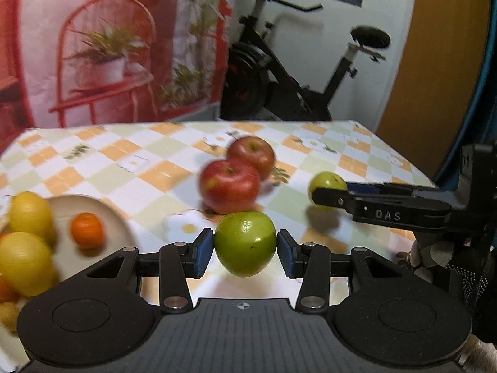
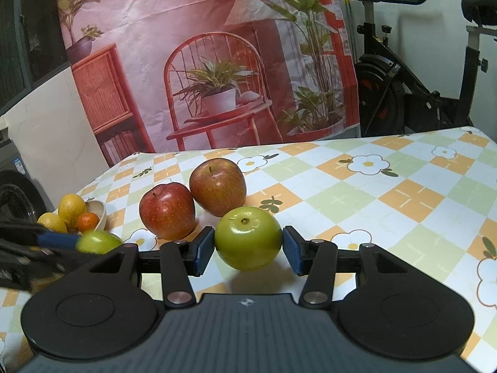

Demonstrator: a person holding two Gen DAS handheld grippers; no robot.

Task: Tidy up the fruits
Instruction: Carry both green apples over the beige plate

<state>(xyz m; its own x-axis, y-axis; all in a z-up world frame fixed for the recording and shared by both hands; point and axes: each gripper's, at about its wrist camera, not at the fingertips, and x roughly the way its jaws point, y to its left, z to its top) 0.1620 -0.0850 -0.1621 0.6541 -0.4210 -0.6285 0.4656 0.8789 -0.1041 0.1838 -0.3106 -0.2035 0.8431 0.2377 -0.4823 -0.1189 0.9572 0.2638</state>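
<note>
- Two green apples in all. The left gripper (image 1: 245, 245) pinches one green apple (image 1: 245, 244) between its blue pads, at lower centre of the left wrist view, lifted above the checked tablecloth (image 1: 149, 168).
- The right gripper (image 2: 248, 247) pinches the second green apple (image 2: 248, 237) at lower centre of its own view, with a shadow on the cloth under it.
- Each gripper shows in the other's camera: the right one enters at the right edge of the left view (image 1: 329, 195) with its apple (image 1: 326, 181); the left one is a blur at the lower left of the right view, its apple (image 2: 99, 241) beside it.
- Two red apples sit touching each other at mid-frame: a front one (image 1: 230, 186) (image 2: 167, 211) and a rear one (image 1: 251, 154) (image 2: 217, 186).
- A cream plate (image 1: 108, 214) at lower left of the left view carries one small orange citrus (image 1: 87, 230) and two clearly visible lemons (image 1: 29, 214); more yellow and orange fruit at the left edge is too blurred to count.
- In the right view the same dish (image 2: 98, 213) sits at middle left, with two lemons (image 2: 72, 209) and the orange fruit (image 2: 88, 221).
- Behind the table: one printed backdrop (image 2: 202, 62) and one exercise bike (image 2: 403, 71).
</note>
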